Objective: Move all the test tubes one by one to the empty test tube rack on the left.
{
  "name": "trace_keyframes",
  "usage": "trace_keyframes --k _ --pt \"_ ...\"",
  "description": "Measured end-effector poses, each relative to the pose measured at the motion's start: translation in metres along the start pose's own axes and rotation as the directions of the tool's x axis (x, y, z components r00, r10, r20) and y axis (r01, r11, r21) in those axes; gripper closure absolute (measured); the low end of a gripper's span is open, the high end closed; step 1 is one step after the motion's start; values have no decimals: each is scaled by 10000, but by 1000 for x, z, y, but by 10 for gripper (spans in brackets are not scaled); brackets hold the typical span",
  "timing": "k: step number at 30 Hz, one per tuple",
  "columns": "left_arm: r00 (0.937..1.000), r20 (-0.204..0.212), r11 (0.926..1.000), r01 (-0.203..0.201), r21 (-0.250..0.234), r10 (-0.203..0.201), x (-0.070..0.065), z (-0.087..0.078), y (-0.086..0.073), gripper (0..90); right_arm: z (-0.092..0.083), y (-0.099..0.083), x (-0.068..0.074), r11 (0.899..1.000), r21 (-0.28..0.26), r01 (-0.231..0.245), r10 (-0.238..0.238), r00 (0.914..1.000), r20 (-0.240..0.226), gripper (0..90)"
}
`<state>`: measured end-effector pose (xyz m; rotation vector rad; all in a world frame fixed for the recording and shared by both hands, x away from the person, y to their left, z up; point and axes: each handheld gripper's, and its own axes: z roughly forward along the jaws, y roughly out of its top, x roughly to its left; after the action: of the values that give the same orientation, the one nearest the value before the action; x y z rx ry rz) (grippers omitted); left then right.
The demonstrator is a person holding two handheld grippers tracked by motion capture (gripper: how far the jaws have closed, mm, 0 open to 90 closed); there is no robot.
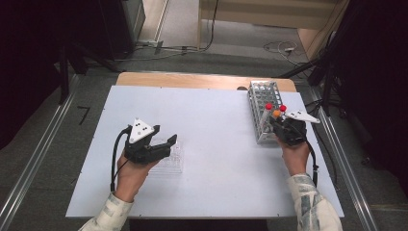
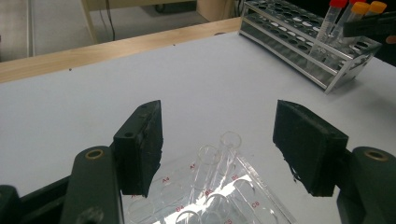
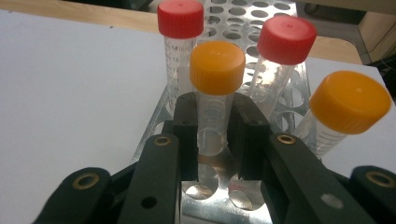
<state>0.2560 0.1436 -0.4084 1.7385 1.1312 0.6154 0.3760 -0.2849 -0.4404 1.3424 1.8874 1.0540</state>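
Right gripper (image 3: 212, 140) pinches an orange-capped tube (image 3: 215, 93) at frame centre, its foot in the metal rack (image 1: 263, 103) at right of the high view. Left gripper (image 2: 219, 144) is spread, empty, over the clear well plate (image 2: 205, 196) at lower centre.

Judgement: lift straight up, keeping the tube vertical and clear of the neighbouring red cap (image 3: 286, 39).

Tube bottom is hidden behind the jaws; contents unreadable.

Even overhead light, dark room edges, glare on the clear plate (image 2: 224, 200).
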Motion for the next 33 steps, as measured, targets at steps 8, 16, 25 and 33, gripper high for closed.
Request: trace_keyframes --k 8,16,25,33 --pt "10000 -45 10000 21 -29 -21 0 -1 0 337 -21 20 1 9981 -599 123 -127 9999 -51 718" --pt "9999 -138 10000 37 -18 -37 0 -1 1 299 -46 35 9 9942 -1005 375 -391 9991 -142 719" --pt "9997 -221 9999 119 -2 -119 0 -1 1 260 -56 33 32 9918 -1037 743 -833 9928 -863 720" --pt "9996 -135 9997 236 -106 -237 -1 -3 2 260 -58 26 63 9900 -1017 978 -1161 9743 -1932 720"
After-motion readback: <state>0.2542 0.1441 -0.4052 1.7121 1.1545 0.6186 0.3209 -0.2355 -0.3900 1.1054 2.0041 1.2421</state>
